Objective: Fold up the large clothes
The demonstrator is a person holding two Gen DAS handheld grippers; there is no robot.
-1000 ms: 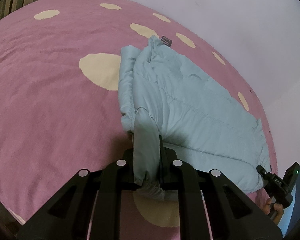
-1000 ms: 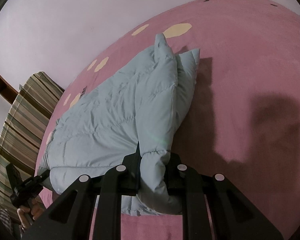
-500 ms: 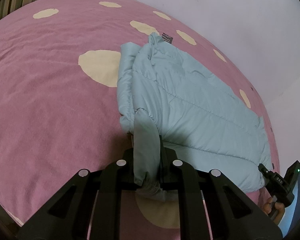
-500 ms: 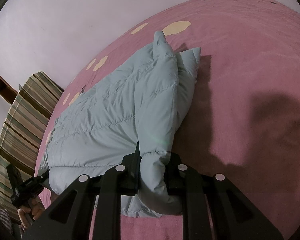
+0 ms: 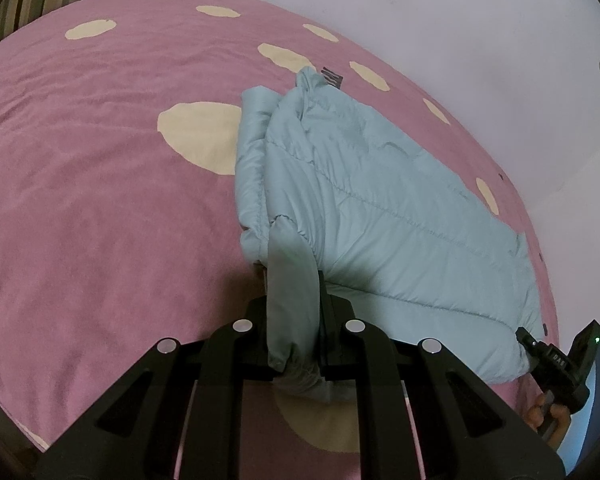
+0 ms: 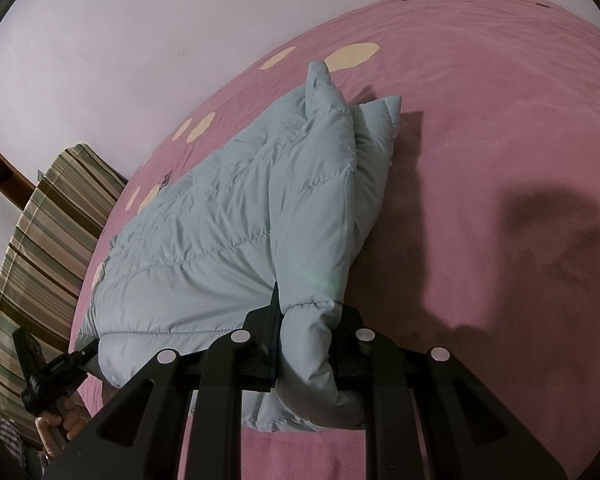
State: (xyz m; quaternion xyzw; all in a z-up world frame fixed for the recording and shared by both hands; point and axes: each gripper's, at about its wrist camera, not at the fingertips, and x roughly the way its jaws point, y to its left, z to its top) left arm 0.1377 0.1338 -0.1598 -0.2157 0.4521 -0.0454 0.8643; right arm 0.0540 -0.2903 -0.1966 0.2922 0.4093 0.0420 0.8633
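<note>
A pale blue quilted puffer jacket lies folded in a long band on a pink bedspread with cream dots. My left gripper is shut on the jacket's near left corner. My right gripper is shut on the other near corner of the jacket. Each gripper shows small at the edge of the other's view: the right one and the left one, both at the jacket's near edge.
A white wall runs along the far side of the bed. A striped pillow or headboard cover stands at the left end, with a wooden shelf above it. A dark shadow falls on the bedspread to the right.
Both grippers have lowered and pushed the held edge slightly forward. The jacket lies flatter and fills a bit more of both views. The grips are unchanged.
</note>
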